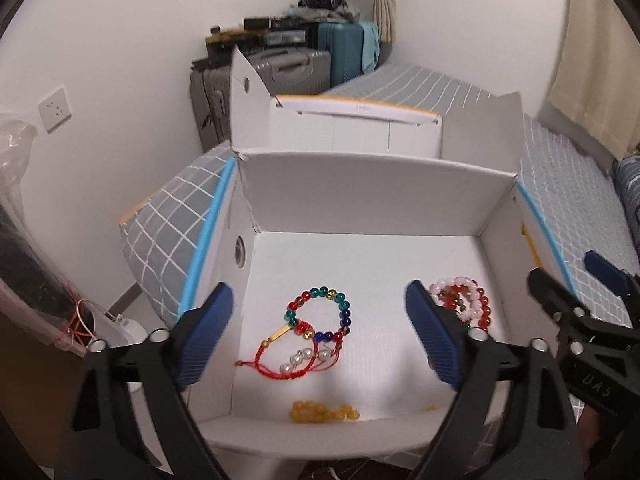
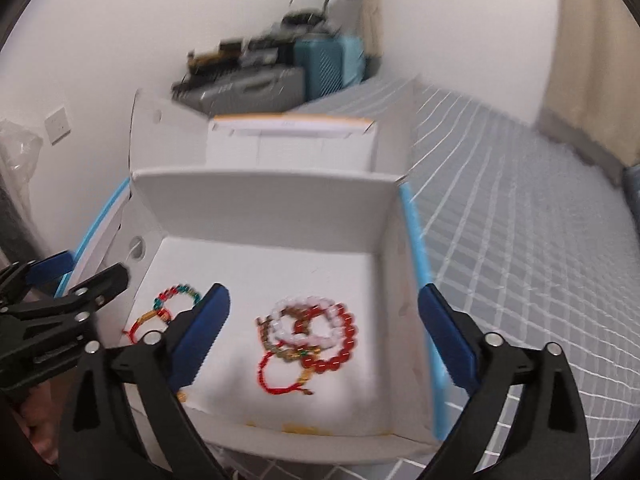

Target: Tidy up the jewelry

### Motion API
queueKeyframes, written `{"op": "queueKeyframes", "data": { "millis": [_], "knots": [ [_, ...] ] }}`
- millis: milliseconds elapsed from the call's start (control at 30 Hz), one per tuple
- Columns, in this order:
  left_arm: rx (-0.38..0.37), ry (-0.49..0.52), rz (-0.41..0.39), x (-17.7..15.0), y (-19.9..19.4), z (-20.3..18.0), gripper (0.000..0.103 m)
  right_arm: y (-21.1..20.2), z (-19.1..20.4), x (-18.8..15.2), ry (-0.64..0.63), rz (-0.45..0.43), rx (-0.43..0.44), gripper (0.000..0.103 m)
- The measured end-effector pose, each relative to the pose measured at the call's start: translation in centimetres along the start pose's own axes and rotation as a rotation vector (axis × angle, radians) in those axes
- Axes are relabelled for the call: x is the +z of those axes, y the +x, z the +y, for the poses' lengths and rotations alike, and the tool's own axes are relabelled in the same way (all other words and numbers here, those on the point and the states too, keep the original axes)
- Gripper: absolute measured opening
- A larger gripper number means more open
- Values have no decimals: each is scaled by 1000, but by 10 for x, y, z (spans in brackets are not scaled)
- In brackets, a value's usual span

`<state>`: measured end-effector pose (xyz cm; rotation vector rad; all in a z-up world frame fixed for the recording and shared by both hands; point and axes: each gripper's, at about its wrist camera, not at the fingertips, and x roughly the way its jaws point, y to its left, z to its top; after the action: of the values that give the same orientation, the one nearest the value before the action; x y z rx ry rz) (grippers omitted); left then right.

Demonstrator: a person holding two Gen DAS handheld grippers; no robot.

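Left wrist view: the left claw (image 1: 320, 332) hangs above an open white box (image 1: 376, 184) with its jaws spread wide and nothing between the pads. Its blue fingers (image 1: 208, 332) frame the box floor. On that floor, between the fingers, lies a multicolour bead bracelet (image 1: 320, 314), touching a red cord bracelet (image 1: 280, 350) with a gold bar and a few white pearls (image 1: 304, 360). Nearer the front wall sits a yellow bead strand (image 1: 324, 411). To the right, partly behind the right-hand finger, is a pile of pink and red bead bracelets (image 1: 466, 300). The right claw (image 1: 576, 280) shows at the right edge, over the box's side wall, its jaws apart. The box rests on a bed (image 1: 168, 224) with a grey checked cover; suitcases (image 1: 280, 68) stand against the far wall.

Right wrist view, somewhat blurred: the right claw (image 2: 324, 336) is likewise wide open and holds nothing. Between its fingers (image 2: 200, 336), on the box (image 2: 264, 196) floor, lies the pink and red pile (image 2: 316, 328) with a red cord loop trailing towards the front. The multicolour bracelet (image 2: 176, 296) lies left of it, partly hidden by the left-hand finger. A smear of yellow (image 2: 304, 427) shows at the front wall. The left claw (image 2: 80, 276) enters from the left edge, open. The bed (image 2: 520, 264) spreads to the right.
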<state>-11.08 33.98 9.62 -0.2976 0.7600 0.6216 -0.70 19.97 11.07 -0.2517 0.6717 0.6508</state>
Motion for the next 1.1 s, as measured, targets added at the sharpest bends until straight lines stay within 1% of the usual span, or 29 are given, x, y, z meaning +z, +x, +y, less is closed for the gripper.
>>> {"op": "queueKeyframes", "data": {
  "millis": [33, 67, 167, 267, 400, 500, 667, 867, 1100],
  "knots": [
    [-27, -10, -21, -4, -9, 2, 97, -8, -3, -3, 8, -22, 0, 96],
    [-38, -10, -36, -7, -16, 2, 97, -15, -5, -6, 22, -34, -1, 96],
    [-24, -7, -75, -16, -31, 2, 97, -30, -11, -14, 52, -50, -2, 96],
    [-35, -4, -91, -26, -40, 5, 97, -41, -13, -24, 57, -74, -21, 96],
    [-35, 11, -91, -43, -45, 5, 97, -47, -15, -38, 68, -58, -22, 96],
    [-38, 21, -72, -55, -42, 7, 97, -50, -12, -49, 62, -53, -31, 95],
    [-40, 10, -53, -70, -40, 10, 97, -52, -6, -63, 52, -49, -30, 96],
    [-23, 8, -63, -72, -42, 11, 97, -49, -4, -68, 48, -28, -16, 96],
    [-10, 13, -69, -70, -43, 8, 97, -49, -5, -69, 50, -23, -13, 96]
  ]
}}
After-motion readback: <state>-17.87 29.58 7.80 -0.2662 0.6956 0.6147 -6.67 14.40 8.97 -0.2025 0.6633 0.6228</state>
